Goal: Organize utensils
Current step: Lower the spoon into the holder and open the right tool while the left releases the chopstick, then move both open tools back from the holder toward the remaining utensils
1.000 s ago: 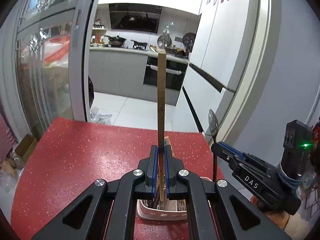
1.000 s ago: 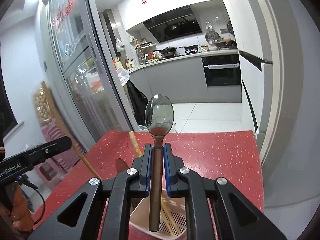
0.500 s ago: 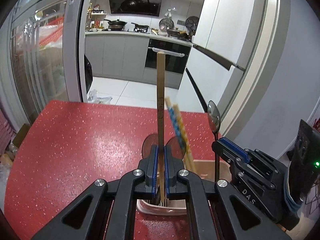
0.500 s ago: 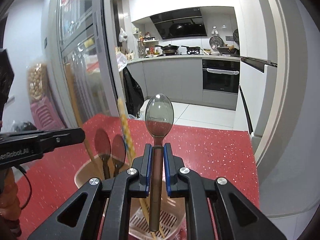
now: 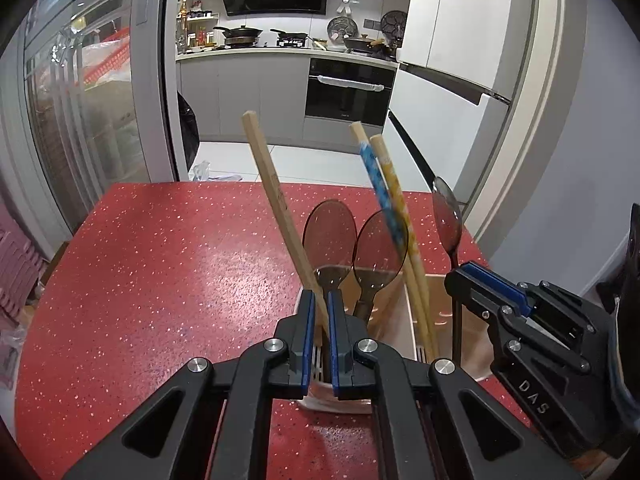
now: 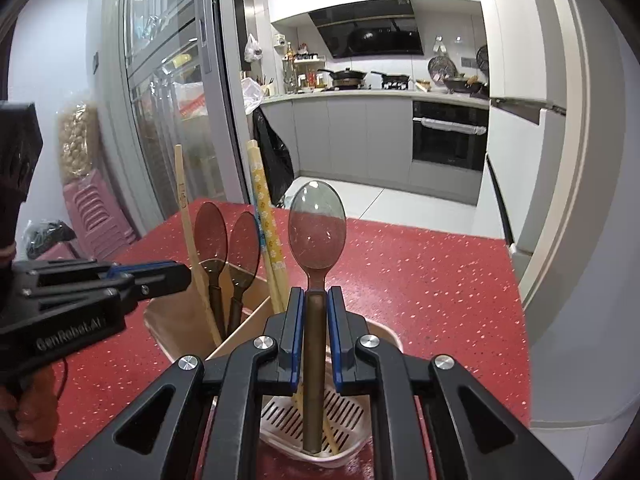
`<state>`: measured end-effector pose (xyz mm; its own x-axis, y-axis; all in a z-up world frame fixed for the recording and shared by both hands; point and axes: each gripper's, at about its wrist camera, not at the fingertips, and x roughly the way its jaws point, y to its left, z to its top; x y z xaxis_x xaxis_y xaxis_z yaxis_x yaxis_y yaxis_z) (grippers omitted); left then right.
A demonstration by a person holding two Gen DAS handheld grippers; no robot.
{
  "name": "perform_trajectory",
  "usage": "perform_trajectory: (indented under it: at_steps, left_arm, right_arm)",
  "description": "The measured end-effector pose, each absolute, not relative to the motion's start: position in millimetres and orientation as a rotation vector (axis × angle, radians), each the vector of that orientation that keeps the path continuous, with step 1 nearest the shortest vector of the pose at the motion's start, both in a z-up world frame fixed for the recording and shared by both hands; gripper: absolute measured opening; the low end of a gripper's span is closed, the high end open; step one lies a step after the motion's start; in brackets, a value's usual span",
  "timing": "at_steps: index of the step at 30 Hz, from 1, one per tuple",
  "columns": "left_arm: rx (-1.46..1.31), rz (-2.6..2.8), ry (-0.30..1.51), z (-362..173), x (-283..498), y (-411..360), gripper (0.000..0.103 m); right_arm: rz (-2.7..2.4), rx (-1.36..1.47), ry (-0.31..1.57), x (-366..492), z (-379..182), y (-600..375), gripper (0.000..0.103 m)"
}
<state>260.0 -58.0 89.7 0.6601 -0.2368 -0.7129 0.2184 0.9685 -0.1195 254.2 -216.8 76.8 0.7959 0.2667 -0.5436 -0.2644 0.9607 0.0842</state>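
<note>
Here, the left gripper (image 5: 319, 330) is clamped on a plain wooden chopstick (image 5: 276, 208) and the right gripper (image 6: 316, 322) on a translucent spoon (image 6: 317, 226), both lowered into the divided beige utensil holder (image 6: 256, 292). Insertion step, it seems; next each must let go once its utensil's foot rests on the slotted floor.

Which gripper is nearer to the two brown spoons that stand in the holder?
Left. The left gripper holds a plain chopstick right beside the brown spoons. The right gripper holds a clear spoon over the holder's other compartment.
</note>
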Motion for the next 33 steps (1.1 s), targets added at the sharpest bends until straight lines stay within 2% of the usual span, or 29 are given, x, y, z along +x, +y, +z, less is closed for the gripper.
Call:
perform_trajectory:
  at_steps: [4, 6, 8, 11, 15, 20, 26, 30, 33]
  left_arm:
    - [-0.033, -0.247, 0.814, 90.8, 255.6, -54.3, 0.032]
    - [-0.04, -0.249, 0.819, 92.3, 254.4, -52.6, 0.032]
    - [-0.041, -0.246, 0.819, 94.3, 252.2, -51.6, 0.032]
    - [-0.036, -0.238, 0.816, 96.8, 248.3, -51.1, 0.032]
    - [-0.037, -0.23, 0.812, 101.1, 242.4, -49.5, 0.032]
    - [-0.029, -0.202, 0.813, 105.3, 235.0, -49.9, 0.032]
    - [-0.014, -0.144, 0.835, 105.2, 225.4, -48.3, 0.032]
    - [0.002, -0.125, 0.837, 105.4, 218.4, -48.0, 0.032]
    - [0.01, -0.121, 0.842, 105.2, 212.6, -48.7, 0.032]
  right_arm:
    - [0.292, -0.001, 0.605, 255.6, 75.1, -214.9, 0.014]
    - [0.296, 0.006, 0.62, 256.4, 74.5, -215.0, 0.027]
    - [0.302, 0.031, 0.624, 256.2, 76.5, -217.4, 0.034]
    - [0.306, 0.06, 0.622, 253.4, 81.2, -219.0, 0.036]
    - [0.319, 0.095, 0.619, 246.1, 88.3, -224.1, 0.044]
    - [0.317, 0.136, 0.62, 233.0, 92.7, -232.7, 0.047]
    - [0.281, 0.169, 0.657, 220.1, 90.8, -244.8, 0.054]
    - [0.225, 0.169, 0.692, 207.9, 87.3, -252.6, 0.063]
    - [0.175, 0.154, 0.699, 195.8, 84.2, -255.3, 0.065]
